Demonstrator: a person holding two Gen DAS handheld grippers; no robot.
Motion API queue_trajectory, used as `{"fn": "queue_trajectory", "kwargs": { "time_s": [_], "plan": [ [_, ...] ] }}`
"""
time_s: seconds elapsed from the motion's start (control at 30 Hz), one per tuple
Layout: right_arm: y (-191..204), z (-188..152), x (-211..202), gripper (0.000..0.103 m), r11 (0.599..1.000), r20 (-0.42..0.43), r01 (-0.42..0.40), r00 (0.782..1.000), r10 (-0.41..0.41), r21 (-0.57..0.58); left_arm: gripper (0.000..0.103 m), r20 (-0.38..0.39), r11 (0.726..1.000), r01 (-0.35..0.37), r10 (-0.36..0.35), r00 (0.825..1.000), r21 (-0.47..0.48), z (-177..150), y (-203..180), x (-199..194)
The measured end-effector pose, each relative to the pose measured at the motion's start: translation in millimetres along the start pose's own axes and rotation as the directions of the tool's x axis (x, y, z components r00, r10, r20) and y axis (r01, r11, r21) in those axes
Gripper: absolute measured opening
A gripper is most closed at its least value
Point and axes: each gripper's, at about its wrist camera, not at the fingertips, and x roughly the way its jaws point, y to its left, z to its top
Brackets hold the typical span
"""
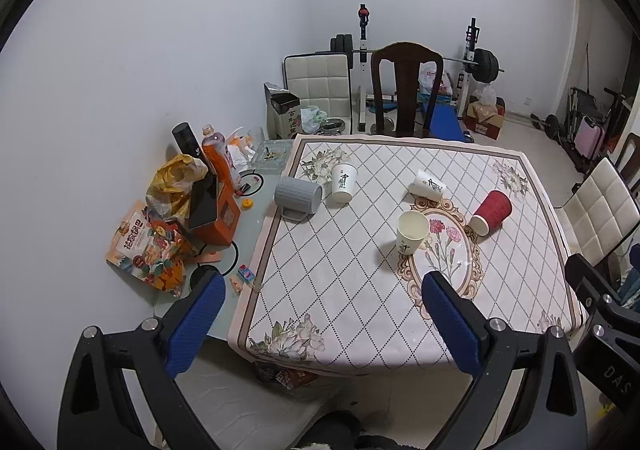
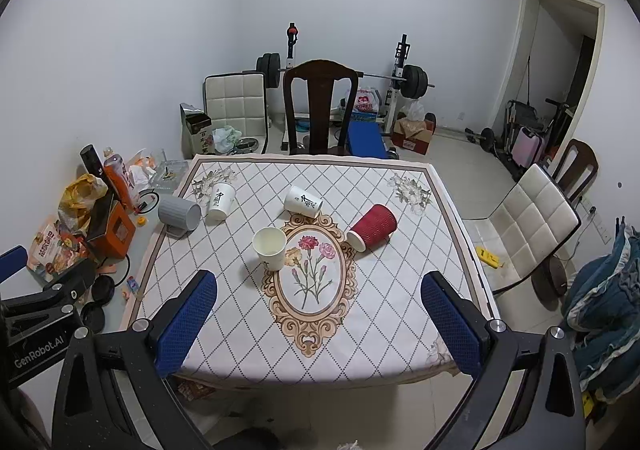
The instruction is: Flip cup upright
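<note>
Several cups sit on the patterned tablecloth (image 1: 340, 290) (image 2: 380, 310). A red ribbed cup (image 1: 491, 212) (image 2: 372, 227) lies on its side right of centre. A white paper cup (image 1: 429, 184) (image 2: 303, 201) lies on its side at the back. A grey mug (image 1: 298, 195) (image 2: 179, 214) lies on its side at the left edge. One white cup (image 1: 412, 232) (image 2: 271, 248) stands upright near the middle; another (image 1: 343, 182) (image 2: 221, 200) stands mouth down at the back left. My left gripper (image 1: 324, 326) and right gripper (image 2: 320, 324) are open and empty, above the table's near edge.
Snack bags, an orange box (image 1: 220, 218) and bottles crowd the table's left strip. A dark wooden chair (image 1: 406, 86) (image 2: 319, 110) stands behind the table, a white padded chair (image 2: 532, 218) to the right. A barbell rack stands against the far wall.
</note>
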Motion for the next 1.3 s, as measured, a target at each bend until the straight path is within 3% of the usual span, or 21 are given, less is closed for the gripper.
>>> {"fn": "queue_trajectory", "kwargs": {
  "time_s": [1.3],
  "plan": [
    [16,0,4,0.103,1.000,-0.006,-0.020,1.000,0.020,-0.010,0.103,0.012,1.000,-0.002,0.002,1.000,0.005,4,12,0]
  ]
}}
